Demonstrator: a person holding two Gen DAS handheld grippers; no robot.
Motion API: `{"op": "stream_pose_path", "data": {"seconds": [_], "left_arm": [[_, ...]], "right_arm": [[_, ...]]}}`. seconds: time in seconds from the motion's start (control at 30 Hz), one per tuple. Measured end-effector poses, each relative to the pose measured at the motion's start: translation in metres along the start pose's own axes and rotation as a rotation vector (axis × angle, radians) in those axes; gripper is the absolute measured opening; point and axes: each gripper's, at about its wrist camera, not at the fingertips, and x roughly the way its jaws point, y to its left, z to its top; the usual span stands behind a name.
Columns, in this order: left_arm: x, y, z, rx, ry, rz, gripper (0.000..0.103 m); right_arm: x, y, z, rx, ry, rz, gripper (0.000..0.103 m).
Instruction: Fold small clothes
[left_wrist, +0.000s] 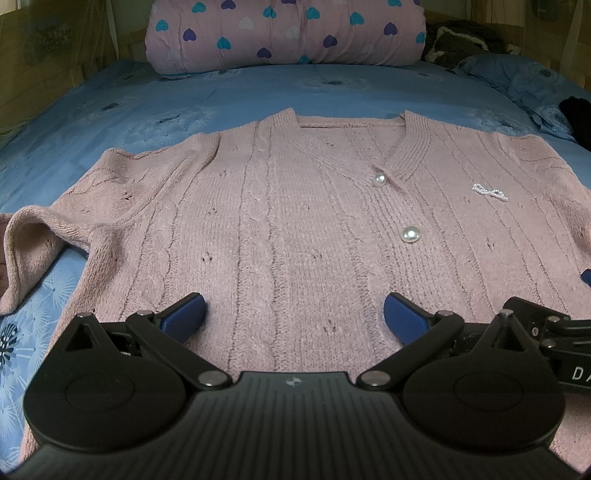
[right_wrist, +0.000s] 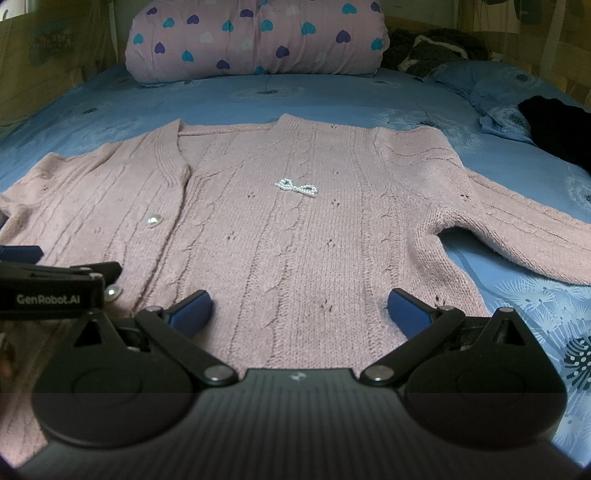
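Pink cardigan (left_wrist: 295, 229) flat, hand-held grippers seemingly spread

Open blue sheet (right_wrist: 258, 96) is left beyond the cardigan (right_wrist: 295, 221) up to the rolled heart-print quilt (right_wrist: 255, 37); passage rightward is narrowed by a black garment (right_wrist: 554, 125) (near the pillow (right_wrist: 480, 81)).

Cardigan (left_wrist: 295, 221) flat on bed (left_wrist: 221, 92); rolled quilt (left_wrist: 284, 33) behind.
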Motion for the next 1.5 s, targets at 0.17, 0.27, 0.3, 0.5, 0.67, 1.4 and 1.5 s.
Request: {"op": "stream_pose_path", "data": {"seconds": [0.17,0.27,0.3,0.5,0.67,1.4,1.5], "left_arm": [[0.0,0.0,0.0,0.0,0.0,0.0,0.103],[0.0,0.0,0.0,0.001,-0.001,0.001,0.103],[0.0,0.0,0.0,0.001,-0.001,0.001,0.103],[0.0,0.001,0.0,-0.002,-0.002,-0.002,0.103],[0.001,0.001,0.001,0.001,-0.002,0.001,0.103],[-0.037,-0.009,0.03,-0.044,0.059,-0.012,0.103],[-0.037,-0.011,0.034,-0.048,0.084,-0.01,0.103]], "right_arm": [[0.0,0.0,0.0,0.0,0.0,0.0,0.103],[0.001,0.0,0.0,0.0,0.0,0.0,0.103],[0.001,0.0,0.0,0.0,0.001,0.0,0.103],[0.0,0.001,0.0,-0.001,0.003,-0.001,0.103],[0.002,0.003,-0.001,0.002,0.004,0.001,0.103],[-0.052,-0.133,0.021,0.367,-0.067,-0.058,0.103],[-0.051,-0.162,0.021,0.458,-0.056,-0.106,0.103]]}}
